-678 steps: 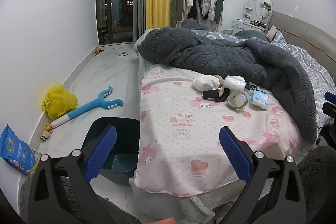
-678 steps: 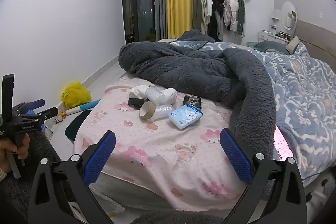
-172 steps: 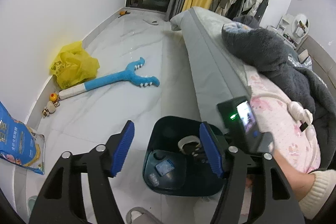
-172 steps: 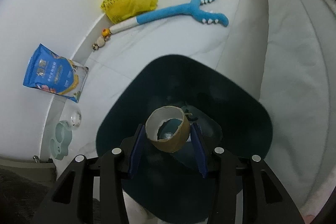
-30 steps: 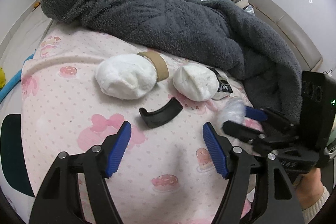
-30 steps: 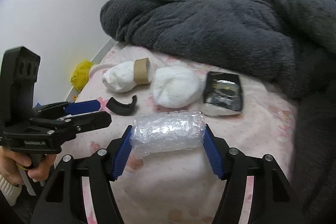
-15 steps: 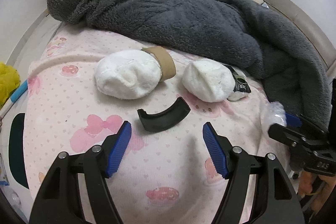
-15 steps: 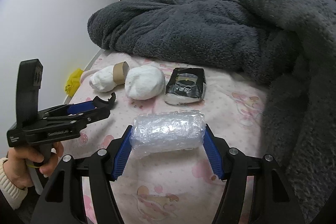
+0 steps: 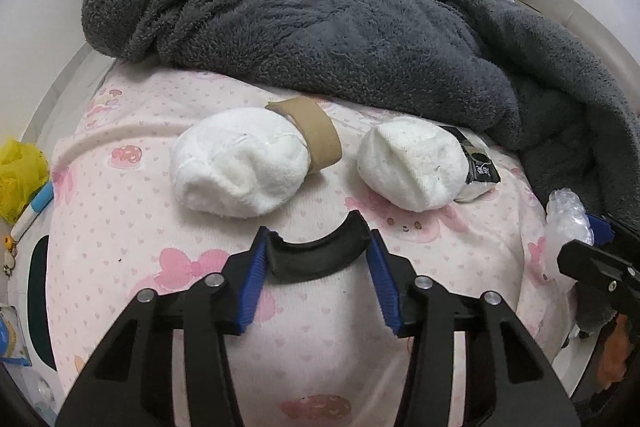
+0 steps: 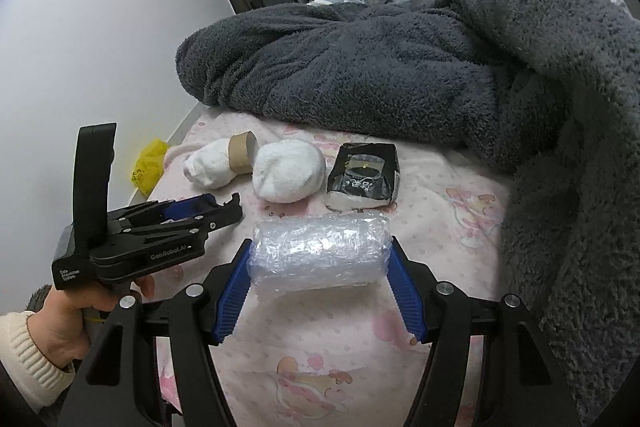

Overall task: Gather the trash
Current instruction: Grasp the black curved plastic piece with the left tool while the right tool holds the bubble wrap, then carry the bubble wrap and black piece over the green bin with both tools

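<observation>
Closing, left gripper (image 9: 318,259) pinches the black curved piece (image 9: 318,254); right gripper (image 10: 320,267) clamps bubble-wrap roll (image 10: 320,253).

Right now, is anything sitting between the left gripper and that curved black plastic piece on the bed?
No. The curved black piece already sits between the left gripper's blue pads, whose jaws are closing on it. The white plush balls and cardboard tube lie beyond it, out of the way.
</observation>
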A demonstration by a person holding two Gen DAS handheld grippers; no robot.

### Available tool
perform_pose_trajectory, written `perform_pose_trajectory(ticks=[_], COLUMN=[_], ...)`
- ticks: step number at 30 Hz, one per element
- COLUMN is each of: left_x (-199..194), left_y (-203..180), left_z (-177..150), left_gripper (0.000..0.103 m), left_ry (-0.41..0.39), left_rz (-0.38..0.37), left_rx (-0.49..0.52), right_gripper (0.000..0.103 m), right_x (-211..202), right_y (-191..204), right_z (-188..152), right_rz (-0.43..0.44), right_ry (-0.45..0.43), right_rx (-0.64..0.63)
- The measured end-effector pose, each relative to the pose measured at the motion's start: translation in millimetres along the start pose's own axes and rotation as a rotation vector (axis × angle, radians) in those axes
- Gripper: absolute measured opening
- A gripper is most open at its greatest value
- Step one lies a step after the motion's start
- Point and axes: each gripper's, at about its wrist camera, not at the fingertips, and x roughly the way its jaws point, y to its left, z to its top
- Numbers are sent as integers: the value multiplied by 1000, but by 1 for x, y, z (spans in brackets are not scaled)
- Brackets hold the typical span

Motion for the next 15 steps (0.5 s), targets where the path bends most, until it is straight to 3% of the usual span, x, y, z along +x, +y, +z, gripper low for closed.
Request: perform_pose_trajectory(ticks=[6,15], left_x=[-10,-41], left_y=[5,21], left_z=[-1,3], left_gripper=[46,46], left_ry=[-11,-83], left_rz=[-30,-14], left_rx=[9,69], right_gripper=[65,65], right_x=[4,16], right_y=[11,45], right_z=[11,34], right_rz=[2,28], right_ry=[-10,-26], right_rx=[-3,-18])
